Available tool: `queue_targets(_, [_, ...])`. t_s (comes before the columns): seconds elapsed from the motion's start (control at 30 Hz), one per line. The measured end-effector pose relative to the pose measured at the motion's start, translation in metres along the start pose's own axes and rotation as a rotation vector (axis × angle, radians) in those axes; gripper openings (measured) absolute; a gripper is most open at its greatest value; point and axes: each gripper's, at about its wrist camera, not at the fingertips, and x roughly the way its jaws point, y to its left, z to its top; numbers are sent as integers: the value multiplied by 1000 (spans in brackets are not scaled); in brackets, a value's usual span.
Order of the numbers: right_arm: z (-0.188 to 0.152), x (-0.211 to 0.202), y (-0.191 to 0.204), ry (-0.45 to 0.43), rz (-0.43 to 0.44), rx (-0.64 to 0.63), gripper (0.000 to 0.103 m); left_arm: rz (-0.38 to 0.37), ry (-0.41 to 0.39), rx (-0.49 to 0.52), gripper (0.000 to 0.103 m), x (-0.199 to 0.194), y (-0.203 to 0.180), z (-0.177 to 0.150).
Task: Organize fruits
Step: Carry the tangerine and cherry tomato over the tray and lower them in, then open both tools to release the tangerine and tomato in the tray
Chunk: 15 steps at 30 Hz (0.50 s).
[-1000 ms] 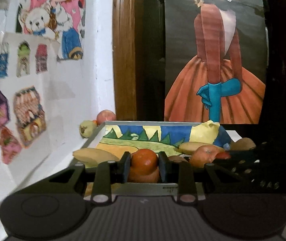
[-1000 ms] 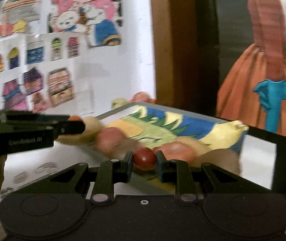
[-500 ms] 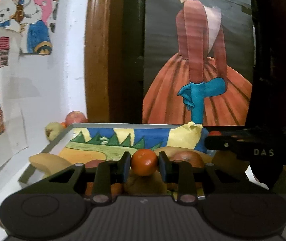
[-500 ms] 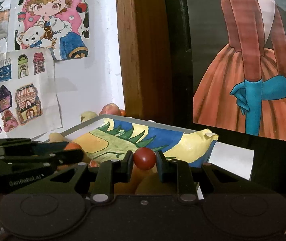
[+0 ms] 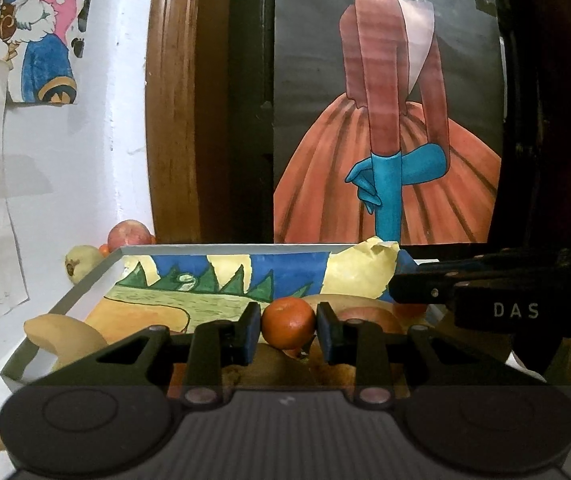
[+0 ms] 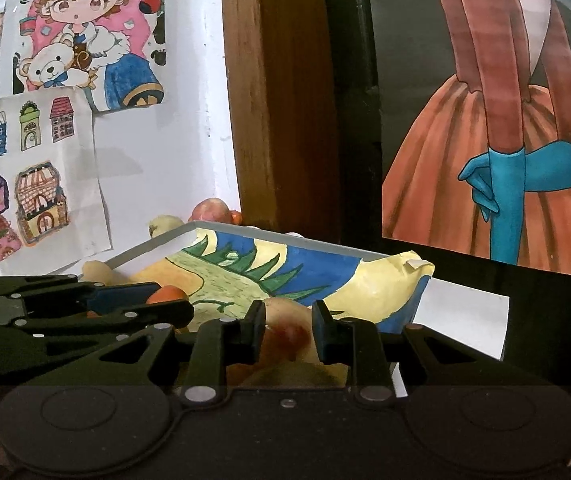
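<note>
My left claw level, clamped on small orange, above fruit in painted tray. My right claw level, fingers apart, holding nothing; peach-like fruit just beyond. Loose apple past tray's far corner.
</note>
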Motion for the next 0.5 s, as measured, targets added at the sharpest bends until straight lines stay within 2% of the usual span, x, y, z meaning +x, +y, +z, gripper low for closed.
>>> queue_targets(0.1, [0, 0, 0, 1, -3, 4, 31, 3, 4, -2, 34, -1, -1, 0])
queue_targets(0.17, [0, 0, -1, -2, -10, 8, 32, 11, 8, 3, 41, -2, -2, 1])
queue_targets(0.23, [0, -3, -1, -8, -19, 19, 34, 30, -1, 1, 55, -5, -2, 2])
queue_targets(0.37, [4, -10, -2, -21, -29, 23, 40, 39, -23, -9, 60, -14, 0, 5])
queue_targets(0.5, [8, -22, -1, -45, -38, 33, 50, 54, -52, -14, 76, -29, 0, 10])
